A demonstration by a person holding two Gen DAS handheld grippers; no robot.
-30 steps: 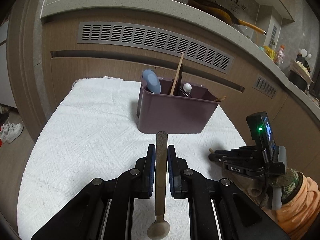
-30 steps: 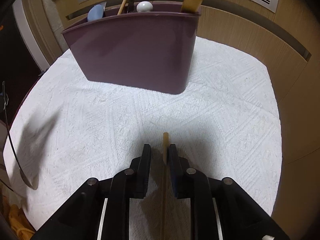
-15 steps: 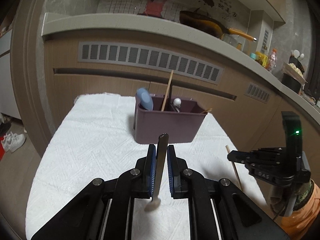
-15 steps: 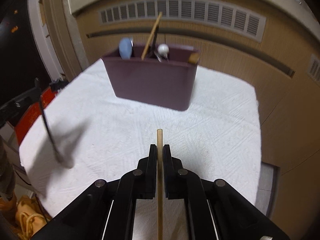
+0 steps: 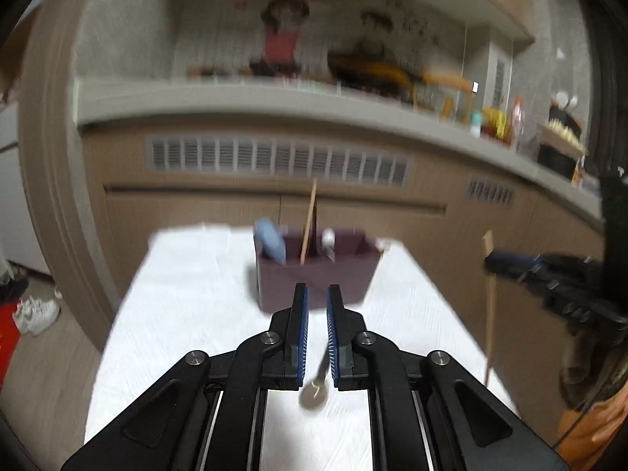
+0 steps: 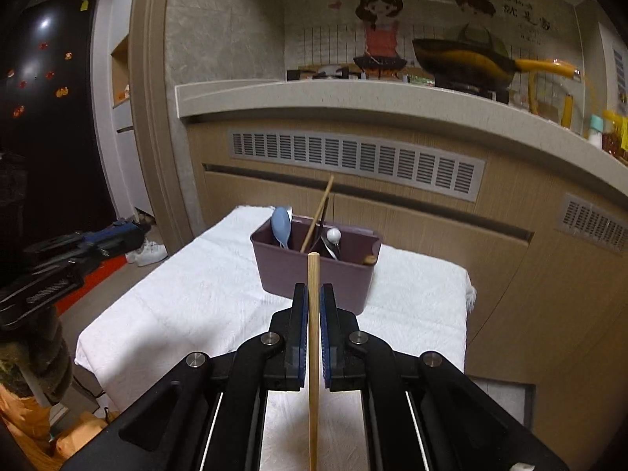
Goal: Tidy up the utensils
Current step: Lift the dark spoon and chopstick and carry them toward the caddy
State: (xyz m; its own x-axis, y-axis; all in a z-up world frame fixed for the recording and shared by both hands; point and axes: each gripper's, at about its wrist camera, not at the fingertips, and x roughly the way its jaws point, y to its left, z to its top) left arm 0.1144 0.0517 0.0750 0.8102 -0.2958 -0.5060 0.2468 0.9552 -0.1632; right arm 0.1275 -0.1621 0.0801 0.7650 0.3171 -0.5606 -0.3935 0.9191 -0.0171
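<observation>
Vented wooden cabinets (image 6: 353, 180) — grey counter (image 6: 353, 98), cartoon mural (image 6: 382, 27).

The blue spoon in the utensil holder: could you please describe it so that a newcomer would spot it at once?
On the white cloth-covered table stands a purple utensil holder. At its left end, the blue spoon stands bowl-up above the rim. It is the only pale blue, rounded piece; its neighbours are a thin wooden chopstick and a white-knobbed utensil.

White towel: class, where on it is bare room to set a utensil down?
The white towel lies bare left of the purple caddy and in front of it. The caddy's compartments are crowded with utensils.
</observation>
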